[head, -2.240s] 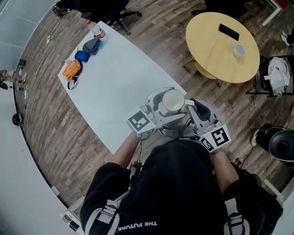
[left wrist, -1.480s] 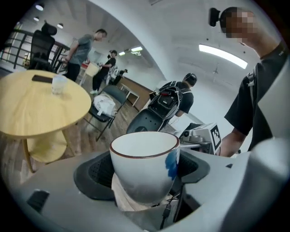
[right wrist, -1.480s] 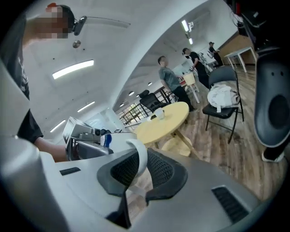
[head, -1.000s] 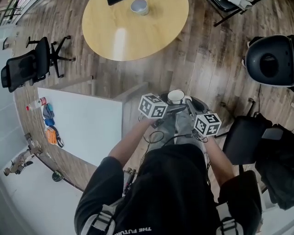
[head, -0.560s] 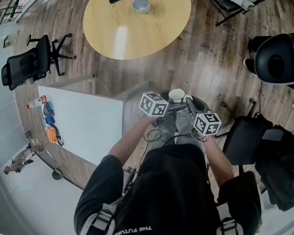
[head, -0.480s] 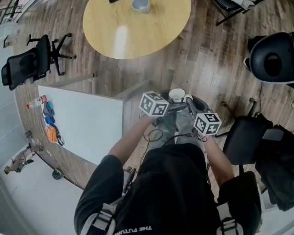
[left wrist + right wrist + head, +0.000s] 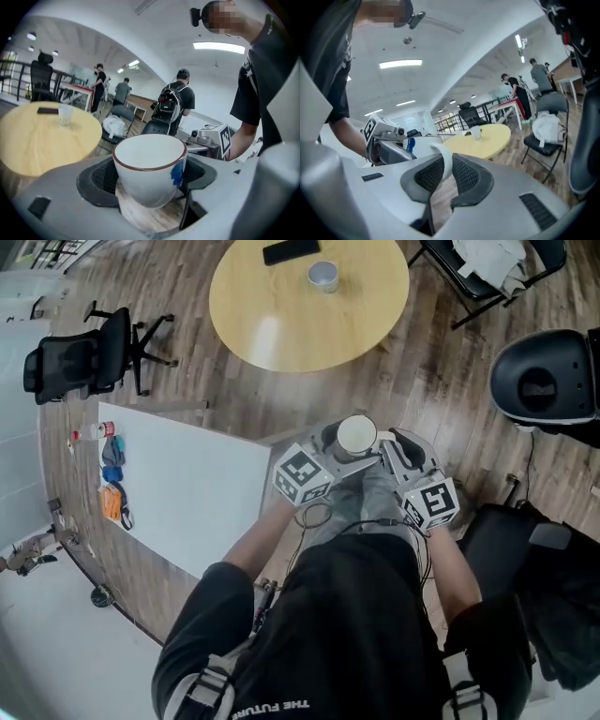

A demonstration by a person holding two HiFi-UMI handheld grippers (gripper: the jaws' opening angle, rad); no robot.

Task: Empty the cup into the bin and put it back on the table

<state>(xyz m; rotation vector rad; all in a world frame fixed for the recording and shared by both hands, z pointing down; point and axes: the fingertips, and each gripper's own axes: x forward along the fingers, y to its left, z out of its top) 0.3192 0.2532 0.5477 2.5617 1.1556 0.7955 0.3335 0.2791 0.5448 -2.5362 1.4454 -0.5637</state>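
Jaws clamped both sides: left gripper [image 7: 149,180] hugs the cup [image 7: 356,435], right gripper [image 7: 446,176] pinches its handle [image 7: 442,161]. Cup's just been lifted higher over the floor [image 7: 441,362], bin [image 7: 539,390] near, so tipping's next, I reckon.

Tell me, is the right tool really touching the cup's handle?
Touching. The right gripper view shows the right tool with its two black pads pressed on either side of the white handle of the cup.
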